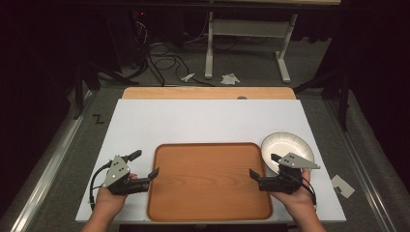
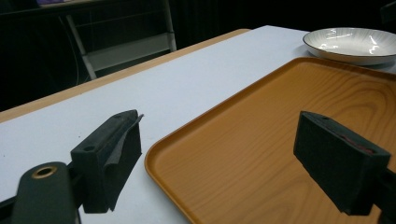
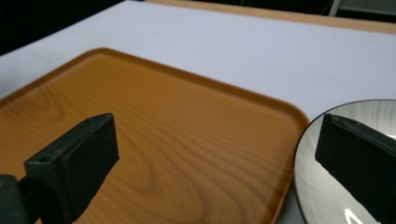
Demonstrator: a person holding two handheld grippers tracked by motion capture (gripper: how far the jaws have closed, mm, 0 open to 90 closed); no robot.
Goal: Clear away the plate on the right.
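A wood-grain orange tray (image 1: 209,181) lies at the near middle of the white table top (image 1: 208,121). It holds nothing. Beside the tray's far right corner stands a white plate (image 1: 287,149) with a dark rim. My left gripper (image 1: 145,164) is open, with one jaw over the tray's left edge and the other over the white surface. My right gripper (image 1: 263,165) is open too, straddling the tray's right edge and the plate. In the left gripper view the tray (image 2: 280,140) and the plate (image 2: 350,44) lie ahead. The right gripper view has the tray (image 3: 187,140) between the jaws and the plate (image 3: 369,111) by the right jaw.
A strip of bare wooden table (image 1: 208,93) runs along the back behind the white top. Beyond it on the floor are cables (image 1: 164,60), paper scraps (image 1: 229,78) and a white desk frame (image 1: 246,38). Another scrap (image 1: 342,186) lies right of the table.
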